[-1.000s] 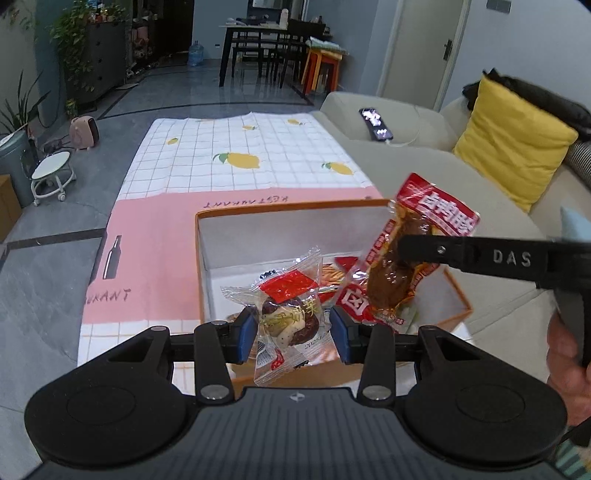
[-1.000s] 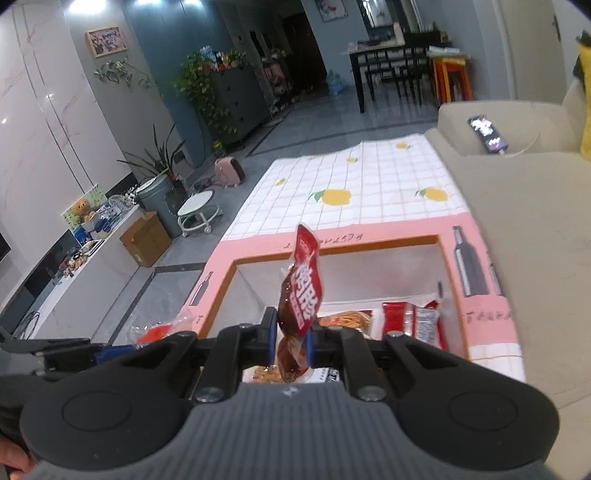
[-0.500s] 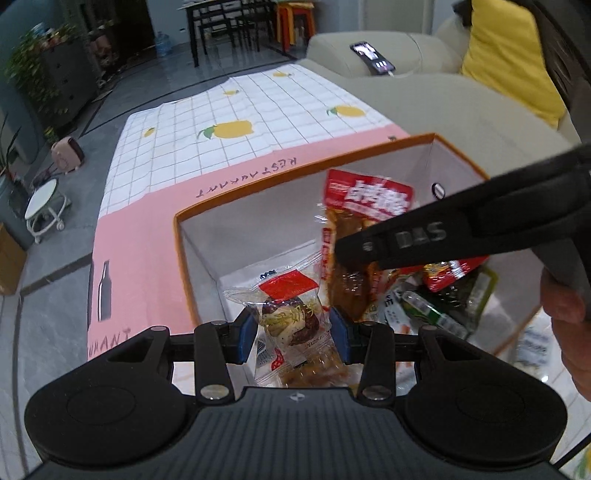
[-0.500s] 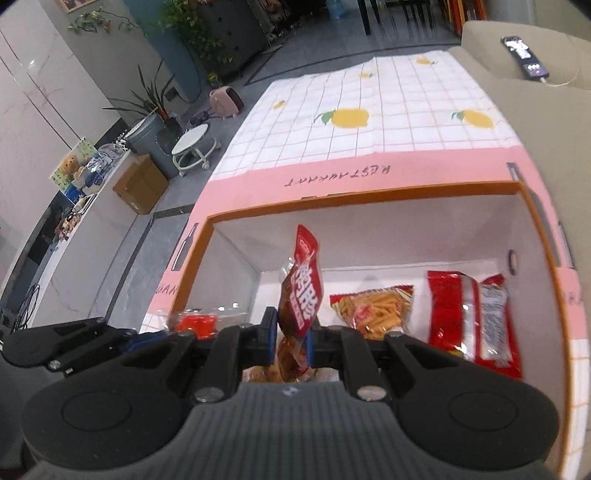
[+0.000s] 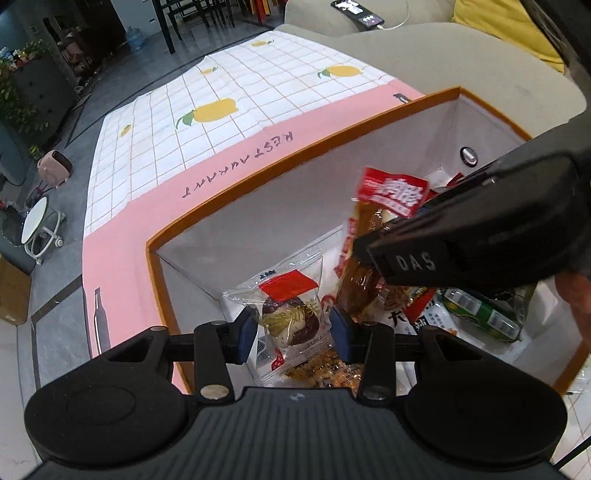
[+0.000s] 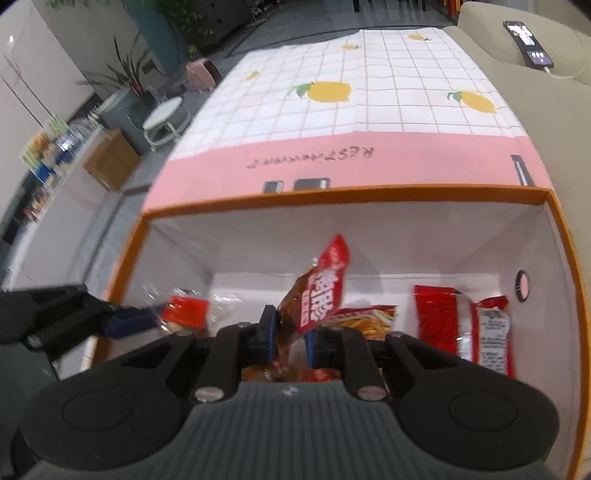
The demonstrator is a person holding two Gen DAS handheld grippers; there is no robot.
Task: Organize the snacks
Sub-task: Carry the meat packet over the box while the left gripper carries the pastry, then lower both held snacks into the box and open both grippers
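Observation:
An orange-rimmed white box (image 5: 280,184) holds several snack packs. My left gripper (image 5: 291,328) is shut on a clear pastry packet with a red label (image 5: 290,314), held inside the box at its left side. My right gripper (image 6: 290,338) has its jaws parted, and a red-topped packet of brown meat snack (image 6: 321,291) stands tilted between them, loose. That packet (image 5: 384,221) and the right gripper's finger also show in the left wrist view. The box (image 6: 347,199) fills the right wrist view.
In the box lie red packs (image 6: 461,325), a pack of orange sticks (image 6: 365,314) and a green pack (image 5: 480,314). The box sits on a pink and white lemon-print cloth (image 5: 229,122). A beige sofa (image 5: 443,55) with a phone (image 5: 356,11) is at right.
Both grippers have lowered into the box with their packets. The right gripper's jaws have parted and the meat snack packet now tilts loose between them.

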